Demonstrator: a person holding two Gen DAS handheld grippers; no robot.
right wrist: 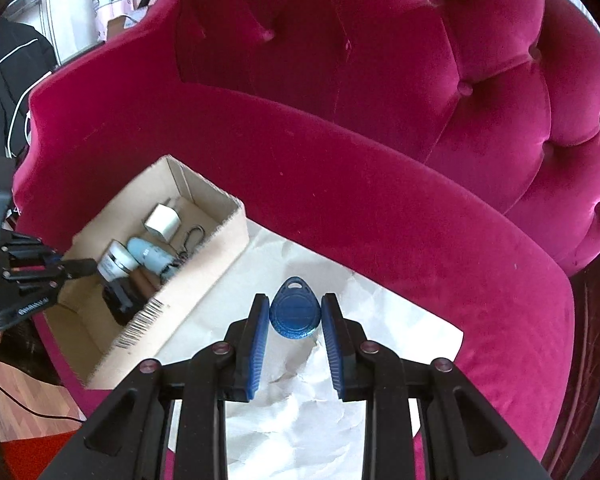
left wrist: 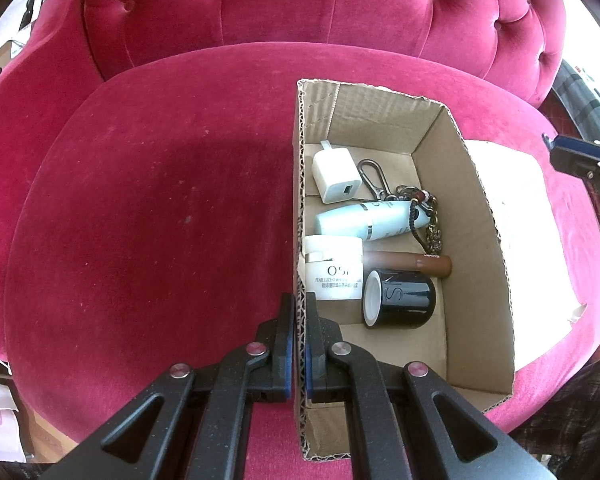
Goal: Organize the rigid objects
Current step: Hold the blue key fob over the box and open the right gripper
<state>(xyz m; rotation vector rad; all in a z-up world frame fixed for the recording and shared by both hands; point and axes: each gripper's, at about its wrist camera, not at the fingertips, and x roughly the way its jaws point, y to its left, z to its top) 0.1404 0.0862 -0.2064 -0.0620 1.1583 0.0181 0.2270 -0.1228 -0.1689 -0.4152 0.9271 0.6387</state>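
Between the blue pads of the right gripper (right wrist: 294,312), low in the frame's centre, sits a blue key fob (right wrist: 295,312), clamped over white paper (right wrist: 380,320). Left gripper (left wrist: 299,312) is closed on the wall of the cardboard box (left wrist: 472,216) holding cosmetics.

red armchair seat (left wrist: 140,220) under box (left wrist: 480,208), paper (right wrist: 400,320)

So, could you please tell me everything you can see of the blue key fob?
The blue key fob is a flat teardrop tag, plastic by its look, with a speckled face, a raised round centre and a small loop hole at its narrow end, which points away from the camera. It sits between the blue pads of the right tool, gripped at its edges, above the crumpled white paper on the red velvet seat.
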